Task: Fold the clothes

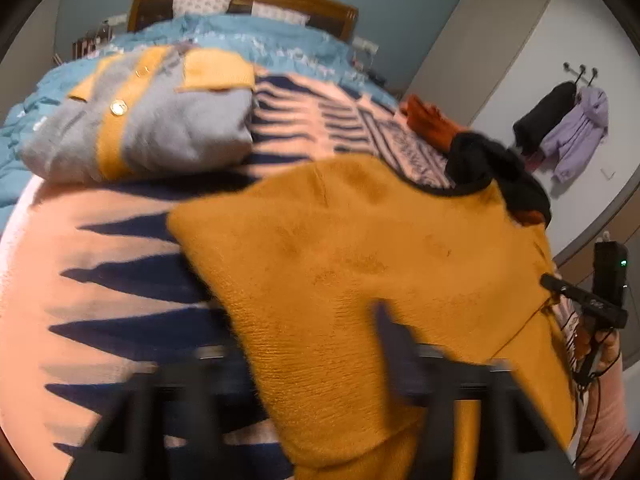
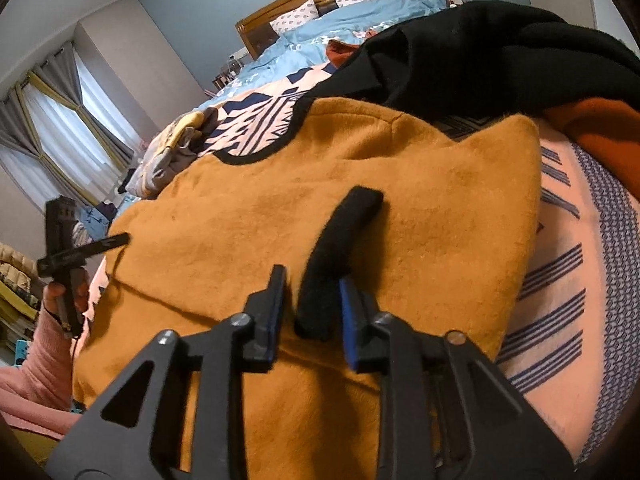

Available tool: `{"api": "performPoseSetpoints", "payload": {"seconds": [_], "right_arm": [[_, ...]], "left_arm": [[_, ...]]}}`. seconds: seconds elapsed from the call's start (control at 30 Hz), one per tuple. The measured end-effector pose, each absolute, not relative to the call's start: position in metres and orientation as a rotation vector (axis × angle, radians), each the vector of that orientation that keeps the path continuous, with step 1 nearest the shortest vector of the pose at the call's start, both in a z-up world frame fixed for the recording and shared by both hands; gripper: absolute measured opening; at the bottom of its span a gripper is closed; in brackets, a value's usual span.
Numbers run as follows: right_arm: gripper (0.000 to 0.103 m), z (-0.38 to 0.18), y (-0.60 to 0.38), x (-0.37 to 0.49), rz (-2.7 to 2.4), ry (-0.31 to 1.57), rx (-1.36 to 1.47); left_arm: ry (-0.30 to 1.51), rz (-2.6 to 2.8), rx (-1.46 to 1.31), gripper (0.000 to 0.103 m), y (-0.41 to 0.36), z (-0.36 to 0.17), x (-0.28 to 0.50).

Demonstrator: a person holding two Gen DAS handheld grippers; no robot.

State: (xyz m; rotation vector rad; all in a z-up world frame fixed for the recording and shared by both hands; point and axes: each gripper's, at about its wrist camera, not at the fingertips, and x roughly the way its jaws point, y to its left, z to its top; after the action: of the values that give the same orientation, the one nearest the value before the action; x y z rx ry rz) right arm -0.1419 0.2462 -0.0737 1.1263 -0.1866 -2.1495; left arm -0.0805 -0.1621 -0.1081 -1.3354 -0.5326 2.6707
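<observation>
The left hand-held gripper [image 1: 320, 396] is smeared by motion blur at the bottom of the left wrist view, so its jaw state cannot be read. Its lower body is cut off by the frame edge. The mustard sweater [image 1: 360, 280] is covered along its lower hem by that blurred gripper, and much of the patterned blanket [image 1: 80, 300] is hidden beneath it. In the right wrist view, the black garment [image 2: 480, 52] is cropped by the lens rim.
</observation>
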Motion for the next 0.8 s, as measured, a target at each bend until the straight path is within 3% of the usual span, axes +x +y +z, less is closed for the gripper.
{"api": "performPoseSetpoints", "payload": {"seconds": [0.03,0.07,0.23,0.3,0.33,0.4,0.43,0.47,0.53,0.63,0.7,0.8], "right_arm": [[0.039,-0.073,0.247,-0.141,-2.15,-0.189,1.126],[0.04,-0.073,0.248,-0.14,-2.15,-0.19,1.125],[0.041,-0.068,0.253,-0.128,-2.148,-0.188,1.106],[0.045,-0.066,0.256,-0.121,-2.15,-0.183,1.095],[0.052,-0.066,0.258,-0.117,-2.153,-0.179,1.091],[0.061,-0.066,0.261,-0.105,-2.149,-0.17,1.084],[0.061,-0.066,0.263,-0.1,-2.149,-0.166,1.079],[0.061,-0.066,0.267,-0.093,-2.148,-0.164,1.076],[0.061,-0.067,0.274,-0.078,-2.147,-0.161,1.071],[0.065,-0.068,0.292,-0.053,-2.166,-0.177,1.064],[0.076,-0.07,0.306,-0.035,-2.181,-0.191,1.064],[0.078,-0.078,0.328,-0.007,-2.194,-0.227,1.09]], "left_arm": [[-0.547,2.671,-1.346,0.013,-0.164,-0.109,-0.083],[-0.564,2.69,-1.341,0.011,-0.168,-0.108,-0.084],[-0.672,2.742,-1.267,0.009,-0.197,-0.093,-0.085],[-0.64,2.734,-1.292,0.009,-0.195,-0.096,-0.085],[-0.616,2.723,-1.315,0.011,-0.192,-0.1,-0.083],[-0.603,2.719,-1.336,0.019,-0.189,-0.106,-0.077],[-0.605,2.725,-1.331,0.028,-0.189,-0.108,-0.071],[-0.621,2.734,-1.327,0.046,-0.19,-0.108,-0.065],[-0.667,2.73,-1.296,0.063,-0.193,-0.107,-0.049],[-0.678,2.712,-1.221,0.067,-0.189,-0.1,-0.015],[-0.653,2.691,-1.204,0.082,-0.179,-0.098,0.013],[-0.616,2.647,-1.207,0.085,-0.163,-0.102,0.054]]}}
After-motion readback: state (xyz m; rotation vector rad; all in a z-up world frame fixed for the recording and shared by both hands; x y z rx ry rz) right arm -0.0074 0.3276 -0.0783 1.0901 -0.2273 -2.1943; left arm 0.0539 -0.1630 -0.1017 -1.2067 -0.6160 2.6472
